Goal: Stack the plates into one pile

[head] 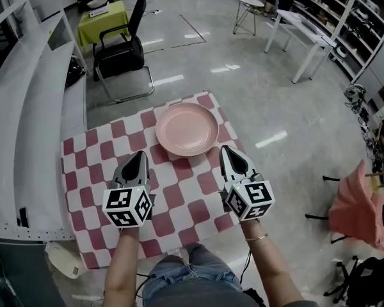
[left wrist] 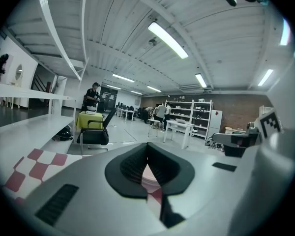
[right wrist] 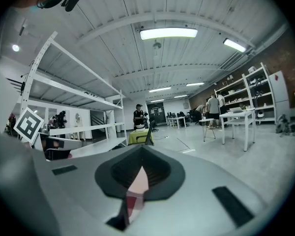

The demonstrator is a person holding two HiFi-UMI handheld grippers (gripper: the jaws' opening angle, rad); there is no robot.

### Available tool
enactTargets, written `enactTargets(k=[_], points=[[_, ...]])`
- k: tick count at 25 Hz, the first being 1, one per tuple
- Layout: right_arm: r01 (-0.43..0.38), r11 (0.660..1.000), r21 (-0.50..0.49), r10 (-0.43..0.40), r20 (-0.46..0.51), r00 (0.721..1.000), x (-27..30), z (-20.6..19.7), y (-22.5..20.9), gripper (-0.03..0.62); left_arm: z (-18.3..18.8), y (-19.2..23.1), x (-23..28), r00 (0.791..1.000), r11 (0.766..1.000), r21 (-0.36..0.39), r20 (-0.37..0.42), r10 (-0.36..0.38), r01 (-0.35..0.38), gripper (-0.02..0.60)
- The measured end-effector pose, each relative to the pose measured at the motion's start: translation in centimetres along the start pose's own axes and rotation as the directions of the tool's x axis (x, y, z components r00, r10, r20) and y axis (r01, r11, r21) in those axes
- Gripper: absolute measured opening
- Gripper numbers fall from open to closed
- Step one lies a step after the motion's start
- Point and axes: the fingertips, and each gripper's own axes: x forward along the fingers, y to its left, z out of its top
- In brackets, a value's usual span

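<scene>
Desk (head: pixel 83 190) was covered by a red-and-white checked cloth. Black chair (head: pixel 121 50) stood on the floor just beyond its far edge. Pink plate (head: pixel 187 130) sat at the far middle of the desk; from above I could not tell whether others lay beneath it. My left claw (head: pixel 143 153) hung just beside the plate's near left rim, jaws pressed together, nothing between them. My right claw (head: pixel 223 148) hung just beside the near right rim, likewise closed and empty.

Tool (right wrist: pixel 141 154) closed and empty, pink plate (right wrist: pixel 139 182) beyond
</scene>
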Motion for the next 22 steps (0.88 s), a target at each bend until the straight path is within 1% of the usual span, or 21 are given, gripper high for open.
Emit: enactTargets(k=[4, 9, 15, 22], points=[[0.019, 1.0, -0.01, -0.019, 0.036, 0.999, -2.0, 0.4, 1.7, 0.009, 0.0, -0.2, -2.2, 1.0, 1.0, 0.009, 0.014, -0.018, 0.018, 0.015], [0.041, 0.999, -0.03, -0.04, 0.054, 0.998, -4.4, 0.5, 3.1, 0.009, -0.2, -0.6, -4.3, 0.999, 0.999, 0.003, 0.033, -0.037, 0.037, 0.015], [0.069, 0.997, -0.043, -0.065, 0.084, 0.994, -6.7, 1.1, 4.0, 0.009, 0.1, -1.2, -6.1, 0.997, 0.998, 0.014, 0.05, -0.057, 0.056, 0.015], [0.084, 0.996, -0.039, -0.079, 0.102, 0.992, -8.2, 1.3, 4.5, 0.009, -0.5, -1.5, -7.4, 0.997, 0.998, 0.018, 0.05, -0.062, 0.061, 0.015]])
